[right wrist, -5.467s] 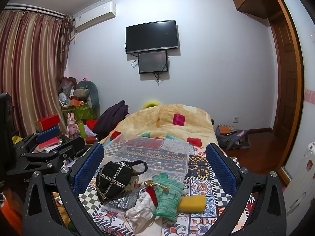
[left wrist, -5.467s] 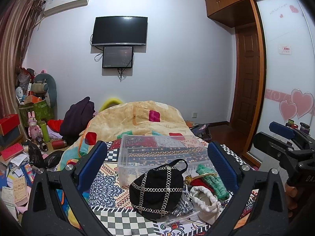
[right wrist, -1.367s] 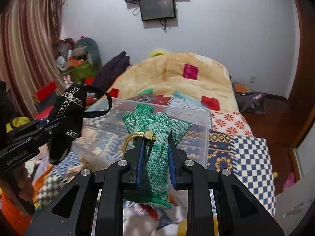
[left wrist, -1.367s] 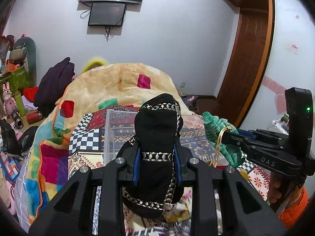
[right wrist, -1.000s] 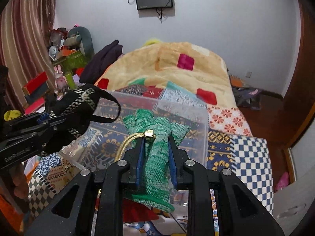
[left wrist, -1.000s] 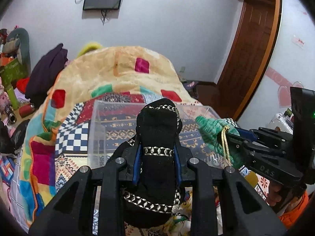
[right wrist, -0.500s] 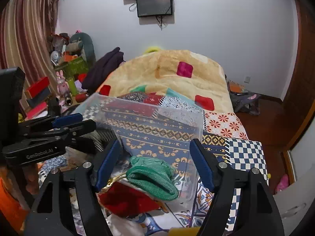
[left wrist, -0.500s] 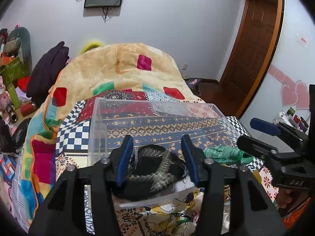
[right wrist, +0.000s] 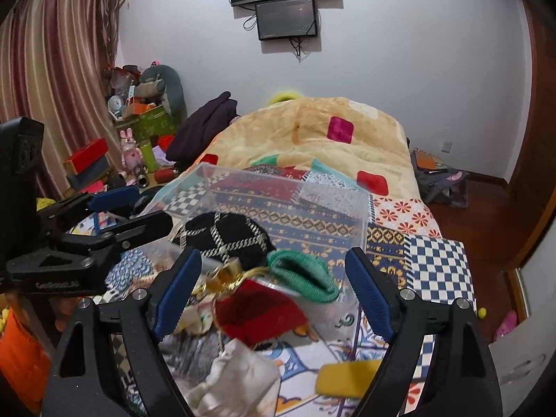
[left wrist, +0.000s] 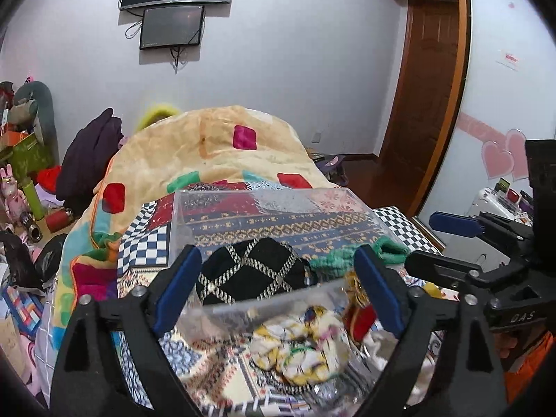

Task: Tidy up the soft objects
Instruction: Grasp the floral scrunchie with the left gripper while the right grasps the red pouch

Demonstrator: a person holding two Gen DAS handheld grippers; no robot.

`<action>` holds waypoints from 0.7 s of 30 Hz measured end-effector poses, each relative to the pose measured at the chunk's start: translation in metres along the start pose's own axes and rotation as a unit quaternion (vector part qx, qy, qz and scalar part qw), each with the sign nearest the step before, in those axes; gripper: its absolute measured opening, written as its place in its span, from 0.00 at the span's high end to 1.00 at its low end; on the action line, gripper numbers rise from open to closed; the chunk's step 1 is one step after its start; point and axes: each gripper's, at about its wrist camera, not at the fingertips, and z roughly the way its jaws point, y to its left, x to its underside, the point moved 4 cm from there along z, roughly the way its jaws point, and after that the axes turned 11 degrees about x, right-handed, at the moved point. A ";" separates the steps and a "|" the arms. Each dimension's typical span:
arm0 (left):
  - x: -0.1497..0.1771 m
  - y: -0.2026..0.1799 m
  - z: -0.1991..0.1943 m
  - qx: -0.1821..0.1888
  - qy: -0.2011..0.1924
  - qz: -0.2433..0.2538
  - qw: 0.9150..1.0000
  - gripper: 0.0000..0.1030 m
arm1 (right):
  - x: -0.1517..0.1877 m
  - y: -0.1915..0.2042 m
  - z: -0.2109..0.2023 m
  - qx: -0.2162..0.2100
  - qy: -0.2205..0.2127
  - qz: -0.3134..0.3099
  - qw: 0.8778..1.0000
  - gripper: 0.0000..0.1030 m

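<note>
Bed (left wrist: 222,153), black bag (left wrist: 257,271) and green glove (right wrist: 302,274) now dropped in bin (left wrist: 278,205)

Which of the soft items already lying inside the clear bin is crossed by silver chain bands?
The black bag, lying left of the green knitted glove in the clear bin; the glove is plain green.

Blk hat (left wrist: 257,271) w/ silver lattice; green glove (right wrist: 305,276)

both cameras sit just behind their own fingers, tilted down over the near end of the bed. the left wrist view looks between its fingers at the clear bin (left wrist: 264,205) close ahead; the right wrist view sees the same bin (right wrist: 278,187) from beside it. each catches the other's tool at its edge.
</note>
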 end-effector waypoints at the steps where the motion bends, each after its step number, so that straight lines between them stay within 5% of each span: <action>1: 0.002 0.000 -0.002 0.000 0.001 0.000 1.000 0.11 | 0.002 0.002 -0.001 -0.002 0.001 -0.001 1.000 0.19; 21: 0.075 0.010 0.027 0.022 0.096 -0.040 0.994 0.11 | 0.043 0.017 0.035 -0.027 0.081 0.006 0.996 0.20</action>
